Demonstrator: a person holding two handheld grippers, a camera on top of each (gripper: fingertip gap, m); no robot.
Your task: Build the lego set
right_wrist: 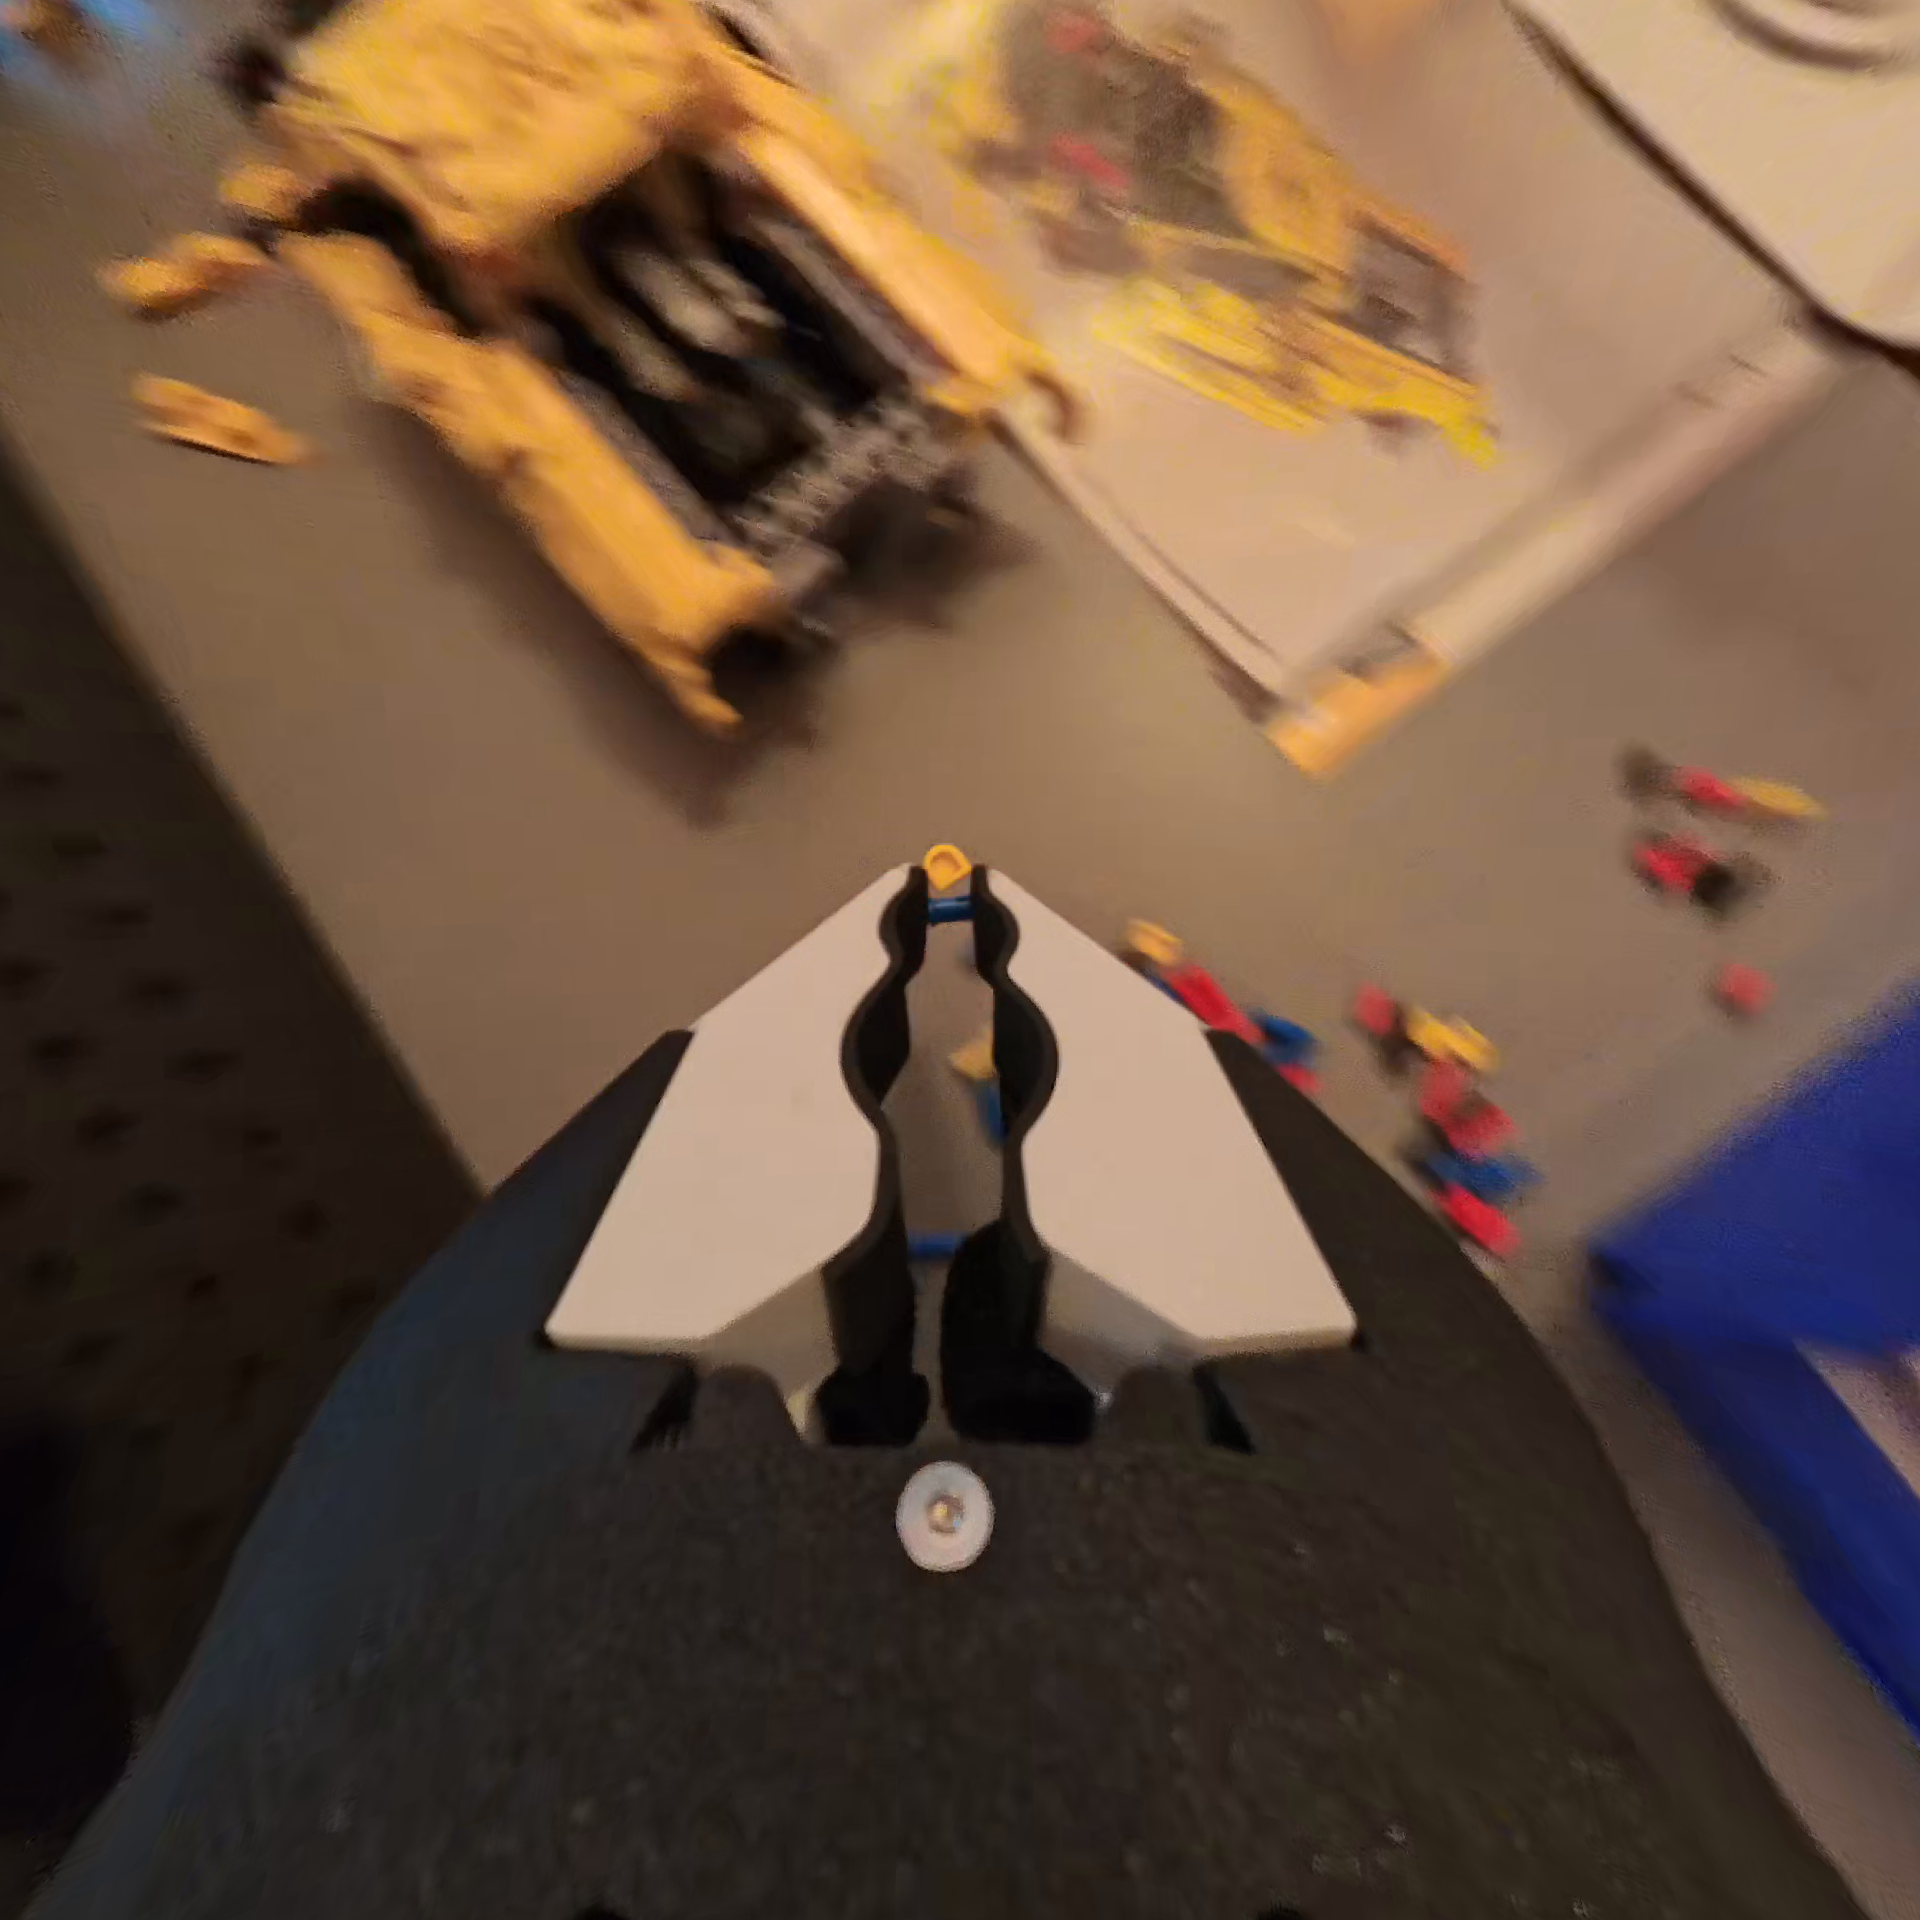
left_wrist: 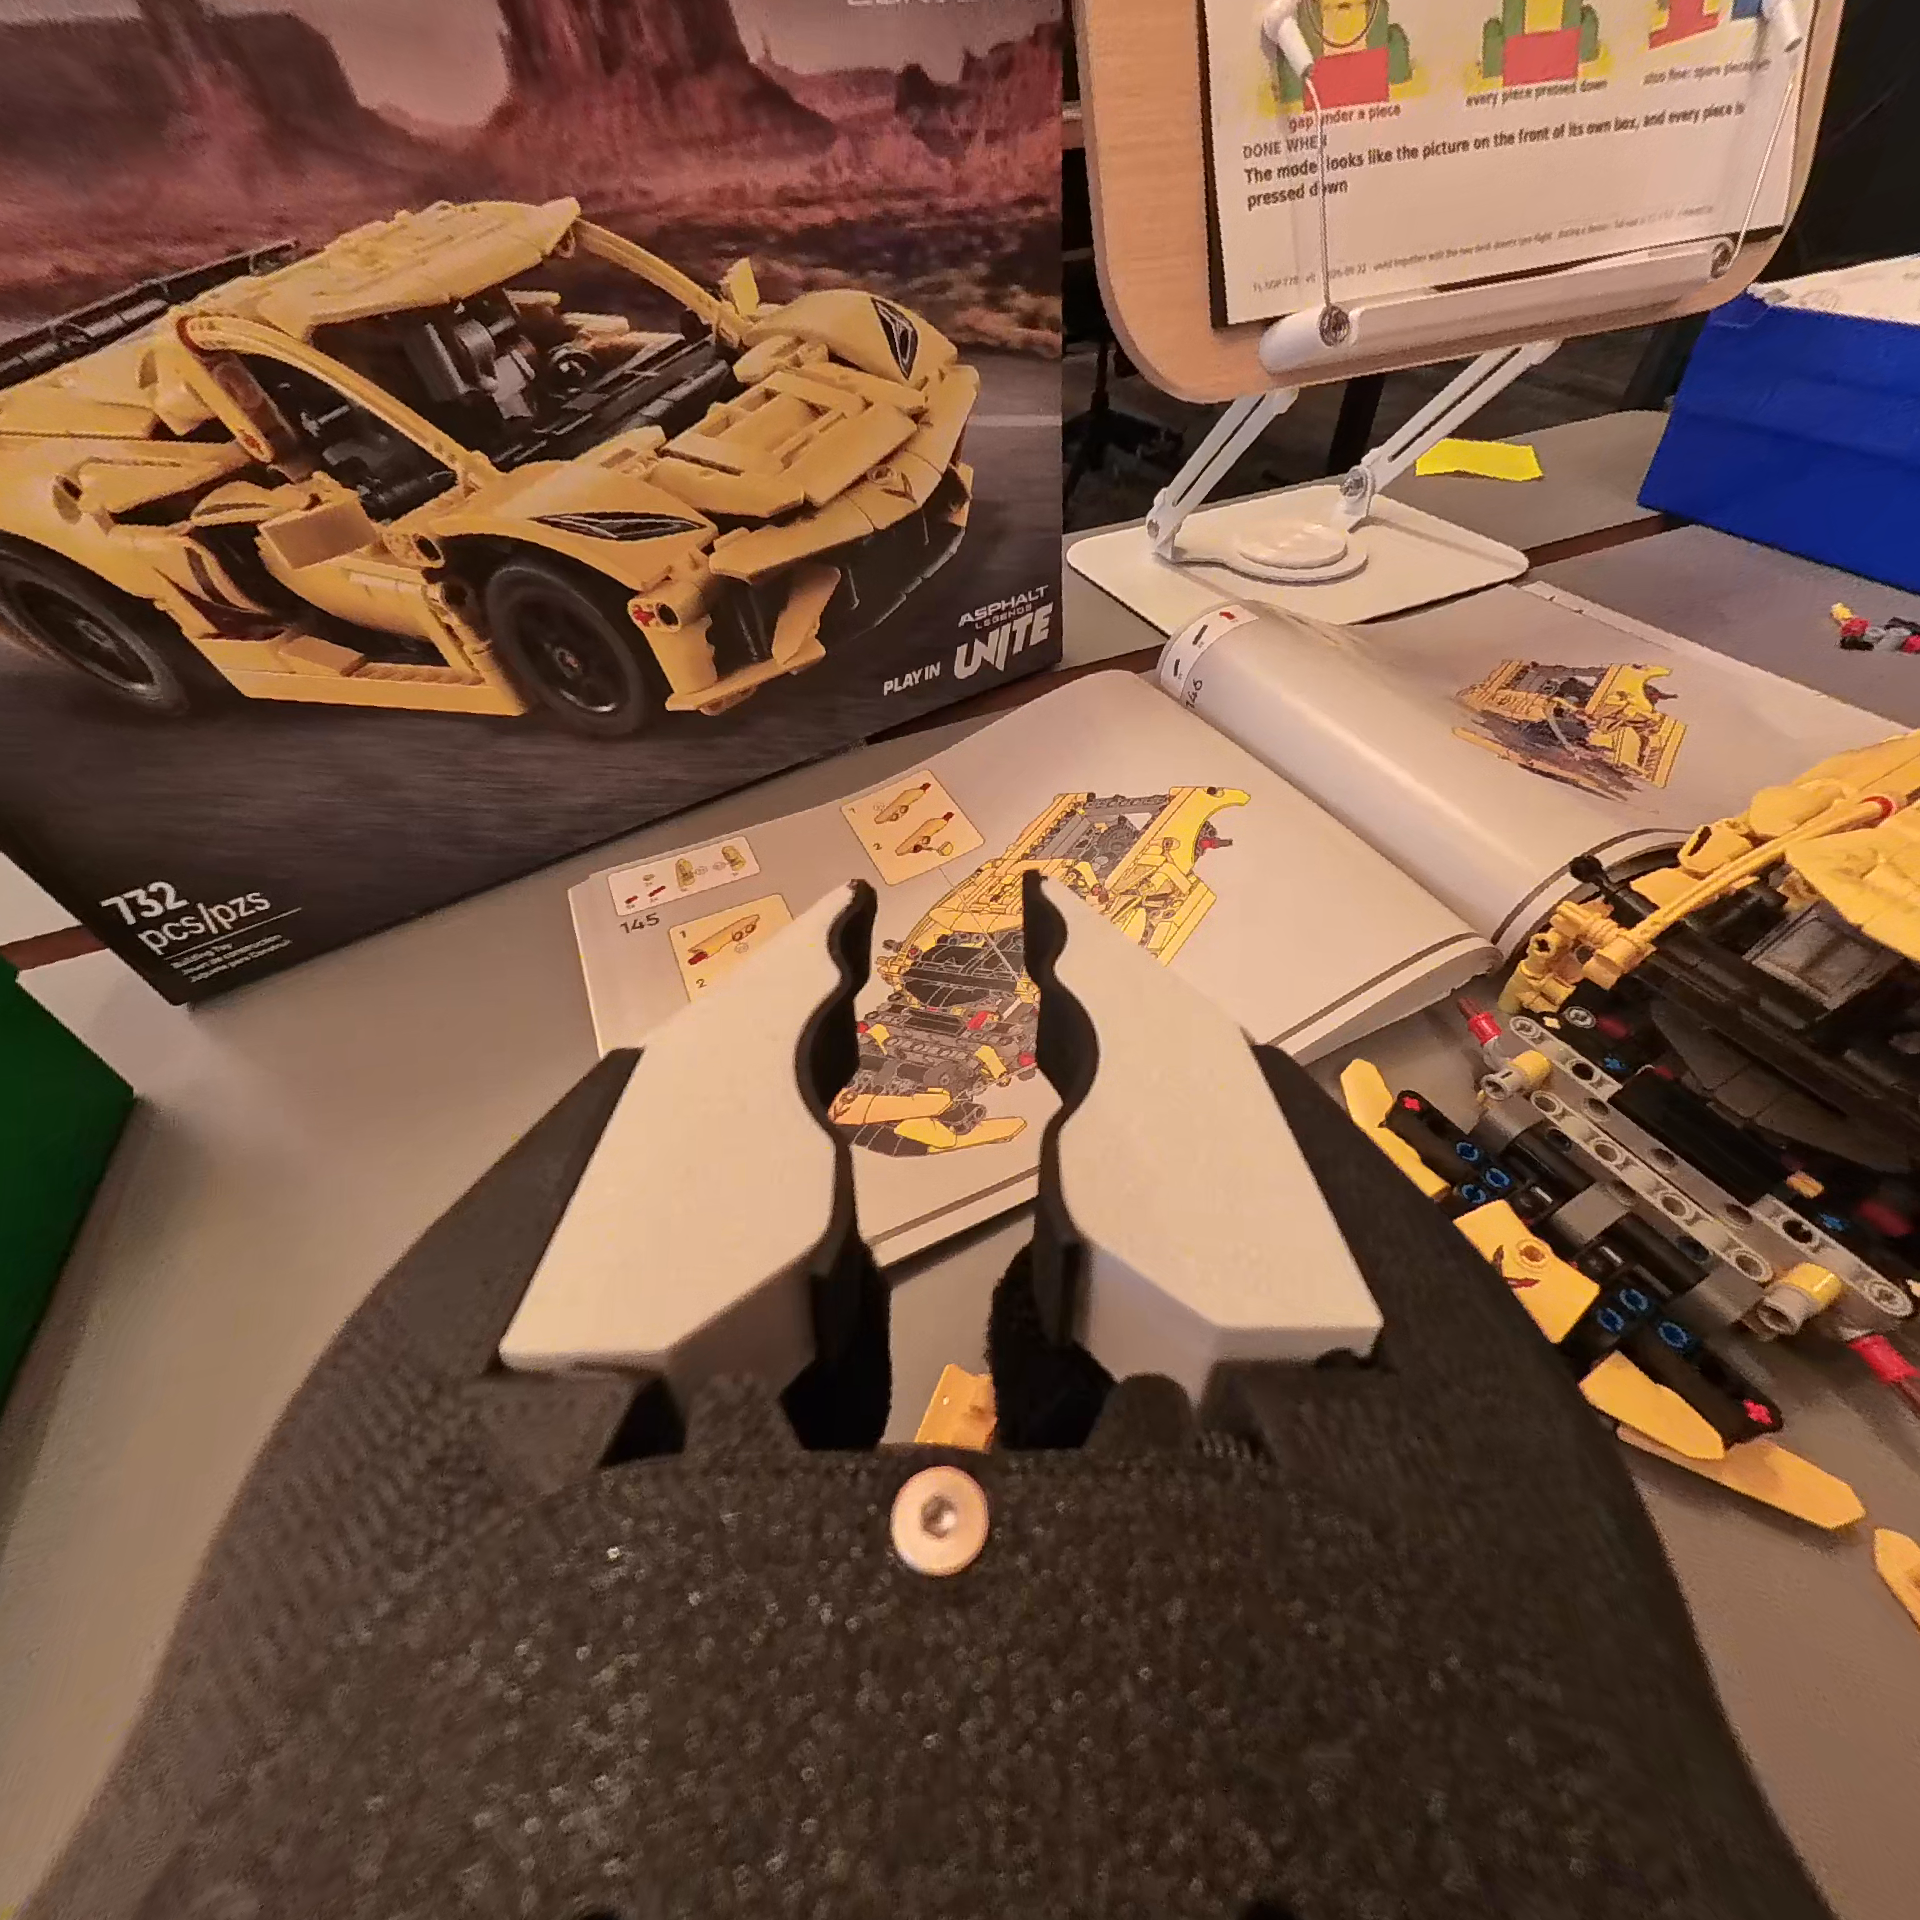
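**Right gripper pinching a small piece near the half-built car**

While the left gripper (left_wrist: 940,894) is hovering agape and empty over the instruction booklet (left_wrist: 1039,883), the half-built yellow car (left_wrist: 1662,1060) is lying just right of it, the box (left_wrist: 520,468) standing behind. Through the blurred right view, the right gripper (right_wrist: 948,883) is pinching a small yellow-and-blue piece (right_wrist: 945,868), loose pieces (right_wrist: 1455,1091) lying right of the booklet (right_wrist: 1351,468).

Low forward left view, steep downward right view, shared yellow model (left_wrist: 1704,1039).

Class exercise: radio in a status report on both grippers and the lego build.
Left gripper open, empty, over manual. Right gripper shut on small yellow-and-blue piece. Part-built car on table, untouched. Nothing blocking.
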